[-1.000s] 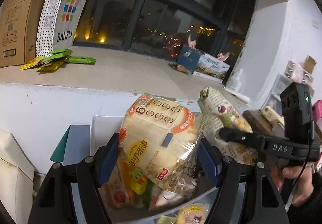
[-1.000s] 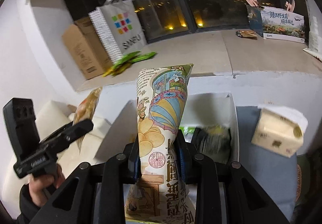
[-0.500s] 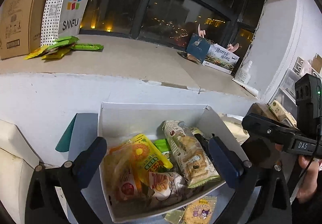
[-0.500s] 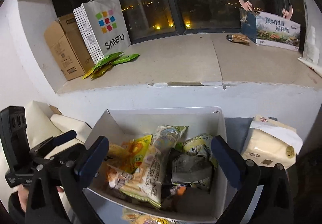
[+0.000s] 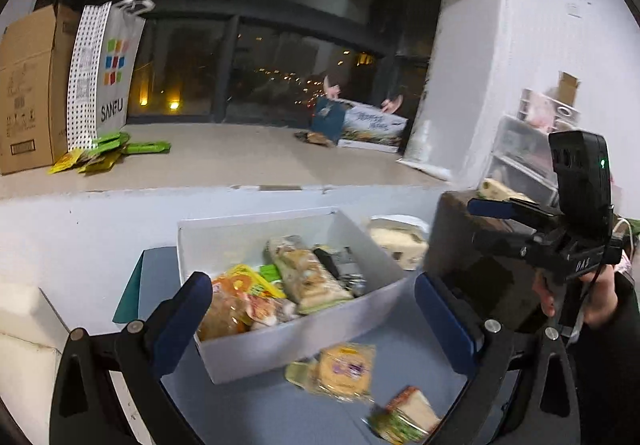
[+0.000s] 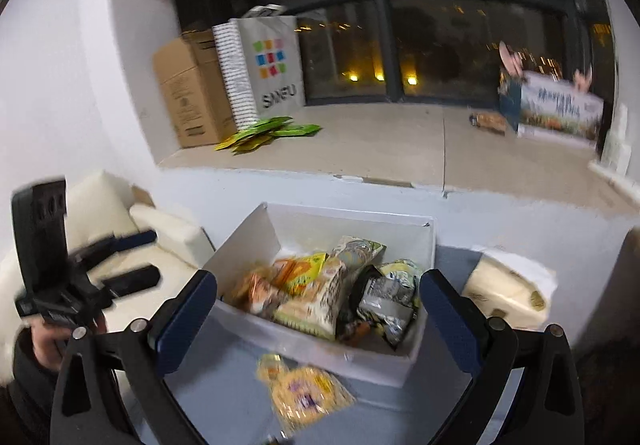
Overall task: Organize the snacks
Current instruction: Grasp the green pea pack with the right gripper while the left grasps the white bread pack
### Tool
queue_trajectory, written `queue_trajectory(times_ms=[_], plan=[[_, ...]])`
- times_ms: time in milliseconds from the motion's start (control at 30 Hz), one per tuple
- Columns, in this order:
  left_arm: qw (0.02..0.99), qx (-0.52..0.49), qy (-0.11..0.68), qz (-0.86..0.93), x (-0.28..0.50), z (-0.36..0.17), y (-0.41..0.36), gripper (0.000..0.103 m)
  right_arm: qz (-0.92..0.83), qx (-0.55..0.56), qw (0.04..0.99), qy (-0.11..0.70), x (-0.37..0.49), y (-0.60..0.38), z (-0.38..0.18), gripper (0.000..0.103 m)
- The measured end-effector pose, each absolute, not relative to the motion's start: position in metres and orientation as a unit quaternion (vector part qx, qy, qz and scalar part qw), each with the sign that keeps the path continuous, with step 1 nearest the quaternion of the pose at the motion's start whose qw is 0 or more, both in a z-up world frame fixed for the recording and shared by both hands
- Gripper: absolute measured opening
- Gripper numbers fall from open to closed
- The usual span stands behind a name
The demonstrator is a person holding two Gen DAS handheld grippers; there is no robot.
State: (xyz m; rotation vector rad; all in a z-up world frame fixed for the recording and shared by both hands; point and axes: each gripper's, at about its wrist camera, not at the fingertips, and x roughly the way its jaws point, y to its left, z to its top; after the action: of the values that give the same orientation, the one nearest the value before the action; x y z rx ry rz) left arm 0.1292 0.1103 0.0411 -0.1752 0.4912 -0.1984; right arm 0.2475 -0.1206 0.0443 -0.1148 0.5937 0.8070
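With both claws spread wide and holding nothing, the left gripper [image 5: 314,309] and right gripper [image 6: 318,307] hang over a white box [image 5: 280,349] on a grey-blue table [image 5: 260,413]. Box is packed with snack bags [image 5: 304,277]: orange and yellow packs at its left, a long chip bag down the middle, dark and silver packs [image 6: 386,297] at its right. Near side of the box, out on the table, lies a yellow snack pack [image 5: 346,367] (blurred, print not readable), and nearer and to the right of it a green and orange wrapped pack [image 5: 404,419]. Just right of the box sits a cream tissue pack [image 6: 508,291]. Far behind, a stone window ledge [image 6: 380,149] carries a cardboard box [image 6: 188,89] at far left, a white shopping bag [image 6: 272,65] touching it, and green sachets [image 6: 268,131] scattered at the bag's foot. At the ledge's far right stands a printed gift box [image 6: 560,111]. A white cushion [image 6: 120,213] lies left of the table.
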Motion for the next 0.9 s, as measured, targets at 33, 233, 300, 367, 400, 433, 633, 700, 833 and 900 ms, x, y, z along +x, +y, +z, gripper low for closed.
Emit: queue_trajectory(times_ms=[33,233,300,367,400,433,633,700,833,900], plan=[[0.962,-0.081,0.242,-0.101,0.121,0.043,0.105,0.103,0.391,-0.07,0.874,0.28,0.238,-0.125,0.047,0.103],[0.96,-0.075,0.239,-0.122,0.077,0.038,0.079,0.103,0.409,-0.112,0.868,0.259,0.184,-0.15,0.049,0.103],[0.959,-0.069,0.247,-0.124,0.067,0.03,0.07,0.103,0.407,-0.121,0.869,0.255,0.166,-0.162,0.042,0.103],[0.959,-0.062,0.247,-0.122,0.054,0.02,0.06,0.103,0.404,-0.119,0.87,0.257,0.152,-0.173,0.032,0.103],[0.959,-0.061,0.249,-0.119,0.048,0.015,0.056,0.103,0.405,-0.116,0.868,0.262,0.148,-0.177,0.026,0.103],[0.959,-0.061,0.25,-0.118,0.042,0.008,0.051,0.103,0.407,-0.11,0.865,0.271,0.141,-0.184,0.016,0.103],[0.957,-0.033,0.264,-0.117,0.023,-0.023,0.032,0.103,0.386,-0.068,0.871,0.296,0.118,-0.215,-0.028,0.103],[0.955,-0.033,0.269,-0.119,0.021,-0.026,0.03,0.103,0.389,-0.029,0.868,0.308,0.116,-0.228,-0.041,0.103],[0.955,-0.046,0.269,-0.116,0.016,-0.025,0.033,0.103,0.371,-0.002,0.868,0.33,0.118,-0.236,-0.064,0.103],[0.956,-0.051,0.266,-0.116,0.013,-0.023,0.035,0.103,0.361,0.006,0.867,0.343,0.123,-0.237,-0.075,0.103]])
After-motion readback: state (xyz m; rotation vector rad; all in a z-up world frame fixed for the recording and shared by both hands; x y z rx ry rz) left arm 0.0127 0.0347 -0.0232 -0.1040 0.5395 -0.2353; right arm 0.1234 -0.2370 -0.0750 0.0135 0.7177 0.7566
